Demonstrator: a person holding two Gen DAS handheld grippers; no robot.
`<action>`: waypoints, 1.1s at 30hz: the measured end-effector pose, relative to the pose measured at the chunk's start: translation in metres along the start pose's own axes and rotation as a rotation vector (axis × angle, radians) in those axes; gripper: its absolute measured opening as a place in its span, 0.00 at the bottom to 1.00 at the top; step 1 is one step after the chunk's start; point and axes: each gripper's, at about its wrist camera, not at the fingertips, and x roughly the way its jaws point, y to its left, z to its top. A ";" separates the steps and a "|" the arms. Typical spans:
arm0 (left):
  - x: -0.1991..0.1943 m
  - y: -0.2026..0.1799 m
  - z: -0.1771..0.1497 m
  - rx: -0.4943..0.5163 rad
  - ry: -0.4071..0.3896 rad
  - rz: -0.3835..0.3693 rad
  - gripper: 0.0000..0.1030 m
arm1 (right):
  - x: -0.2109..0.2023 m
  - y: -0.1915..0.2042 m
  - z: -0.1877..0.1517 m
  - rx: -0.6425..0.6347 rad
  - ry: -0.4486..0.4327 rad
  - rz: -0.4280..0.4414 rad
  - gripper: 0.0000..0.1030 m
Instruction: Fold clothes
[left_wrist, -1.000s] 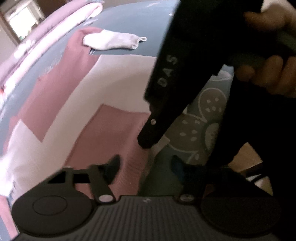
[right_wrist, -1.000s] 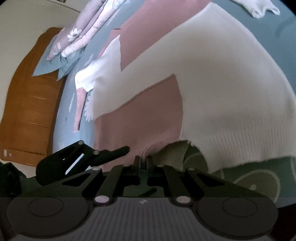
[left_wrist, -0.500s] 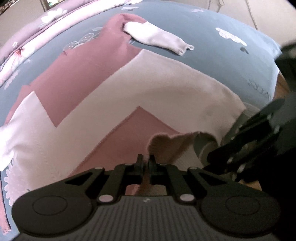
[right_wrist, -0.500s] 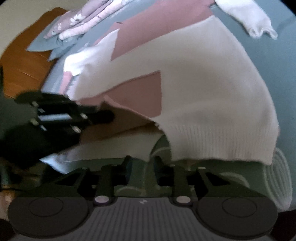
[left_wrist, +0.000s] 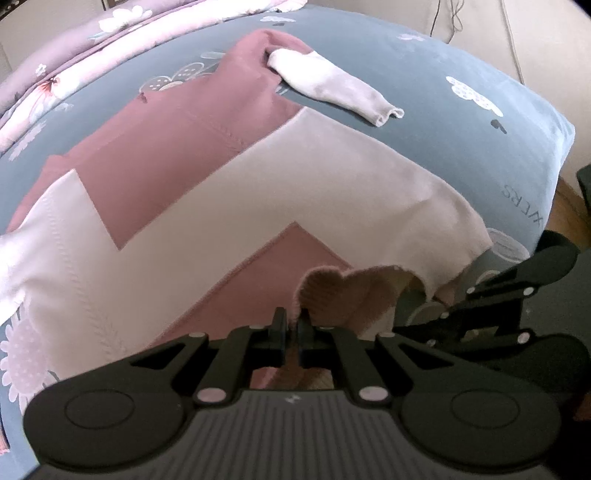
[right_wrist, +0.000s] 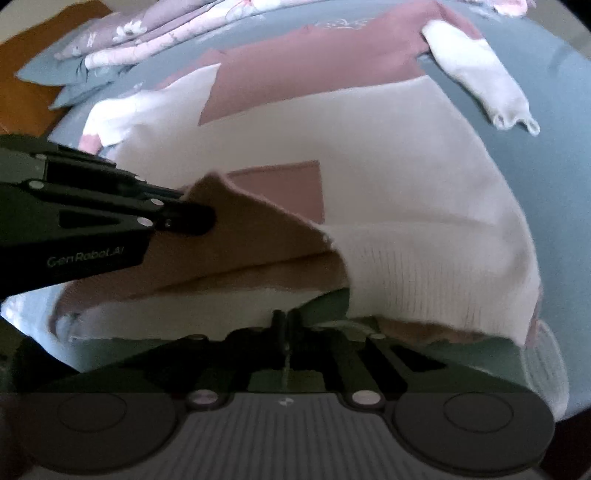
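Pink-and-cream knitted sweater (left_wrist: 258, 192) lies flat on the blue floral bed (left_wrist: 461, 122). Left claw (left_wrist: 291, 326) stays clamped on the hem at 6 o'clock. Right claw (right_wrist: 282, 325) has just closed, apparently on the hem's lower layer; lift-and-fold can begin.

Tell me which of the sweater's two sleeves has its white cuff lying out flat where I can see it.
The sleeve on the far right of the sweater: its cuff lies flat on the blue bedspread. The left-side sleeve runs out of frame.
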 end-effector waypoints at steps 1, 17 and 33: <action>-0.001 0.001 0.000 -0.002 -0.004 -0.001 0.06 | 0.000 -0.009 0.001 0.051 0.015 0.042 0.02; -0.001 0.001 -0.007 -0.010 -0.008 -0.031 0.04 | -0.033 -0.008 -0.007 -0.236 -0.013 0.079 0.14; 0.011 0.024 -0.004 -0.051 0.008 -0.099 0.04 | 0.001 0.066 -0.025 -1.275 0.088 -0.050 0.35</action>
